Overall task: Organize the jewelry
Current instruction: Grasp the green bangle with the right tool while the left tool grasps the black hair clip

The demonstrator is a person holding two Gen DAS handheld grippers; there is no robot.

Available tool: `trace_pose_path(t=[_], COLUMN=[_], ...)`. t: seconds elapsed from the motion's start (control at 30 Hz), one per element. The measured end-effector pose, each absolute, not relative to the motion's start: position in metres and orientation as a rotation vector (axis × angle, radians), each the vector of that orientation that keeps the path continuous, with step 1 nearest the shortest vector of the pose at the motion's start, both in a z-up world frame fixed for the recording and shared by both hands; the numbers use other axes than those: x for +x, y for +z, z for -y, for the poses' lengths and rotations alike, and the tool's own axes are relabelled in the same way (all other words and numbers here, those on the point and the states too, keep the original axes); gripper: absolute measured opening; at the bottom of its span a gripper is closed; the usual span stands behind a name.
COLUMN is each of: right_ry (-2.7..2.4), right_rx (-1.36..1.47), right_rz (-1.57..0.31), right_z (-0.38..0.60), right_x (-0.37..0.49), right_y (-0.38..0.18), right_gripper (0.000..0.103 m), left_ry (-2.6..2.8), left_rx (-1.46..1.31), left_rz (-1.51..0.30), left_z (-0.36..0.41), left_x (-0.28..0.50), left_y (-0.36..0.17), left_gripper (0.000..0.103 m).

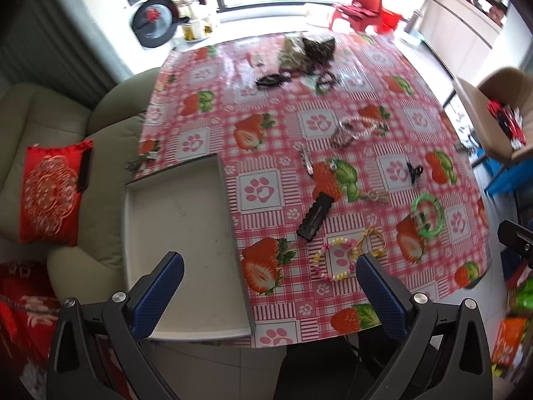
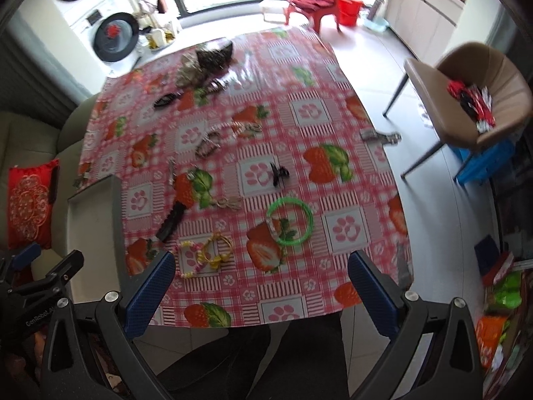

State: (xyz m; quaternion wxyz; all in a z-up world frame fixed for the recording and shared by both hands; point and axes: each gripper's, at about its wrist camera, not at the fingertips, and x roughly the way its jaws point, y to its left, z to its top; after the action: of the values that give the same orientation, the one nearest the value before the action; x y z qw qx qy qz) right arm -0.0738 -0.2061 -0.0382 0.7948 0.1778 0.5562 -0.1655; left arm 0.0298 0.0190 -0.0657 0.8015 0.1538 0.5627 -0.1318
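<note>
A grey tray (image 1: 230,213) sits at the table's front left; it also shows in the right wrist view (image 2: 115,220). Jewelry lies on the strawberry cloth: a pastel bead bracelet (image 1: 333,260) (image 2: 191,260), a yellow bangle (image 2: 218,250), a green ring (image 1: 428,215) (image 2: 289,221), a black hair clip (image 1: 316,216) (image 2: 171,221), a small black claw clip (image 1: 414,170) (image 2: 278,173) and a pearl strand (image 1: 358,126) (image 2: 233,130). My left gripper (image 1: 269,273) is open and empty above the tray's right edge. My right gripper (image 2: 261,270) is open and empty over the front edge.
A dark pile of accessories (image 1: 308,51) (image 2: 206,61) lies at the far end. A sofa with a red cushion (image 1: 50,193) stands left. A brown chair (image 2: 473,100) stands right. A keychain (image 2: 379,137) lies at the right table edge.
</note>
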Motion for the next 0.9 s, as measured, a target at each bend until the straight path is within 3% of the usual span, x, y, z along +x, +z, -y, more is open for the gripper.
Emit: trace_pose_path(t=[0.8,0.9], right_ry=[-0.495,-0.487], right_rx=[0.435,0.434], right_rz=[-1.408,-1.423], right_z=[0.276,0.283], right_x=[-0.026,-0.016], right_y=[-0.207,-0.224], right_gripper=[0.103,0.096], left_ry=[-0.403,-0.383], left_rx=[0.416,0.412], left_rz=[-1.289,-1.321], left_z=[0.041,0.042], left_x=[0.092,0.098], left_y=[-0.217,-0.234], left_gripper=[0.103,0.097])
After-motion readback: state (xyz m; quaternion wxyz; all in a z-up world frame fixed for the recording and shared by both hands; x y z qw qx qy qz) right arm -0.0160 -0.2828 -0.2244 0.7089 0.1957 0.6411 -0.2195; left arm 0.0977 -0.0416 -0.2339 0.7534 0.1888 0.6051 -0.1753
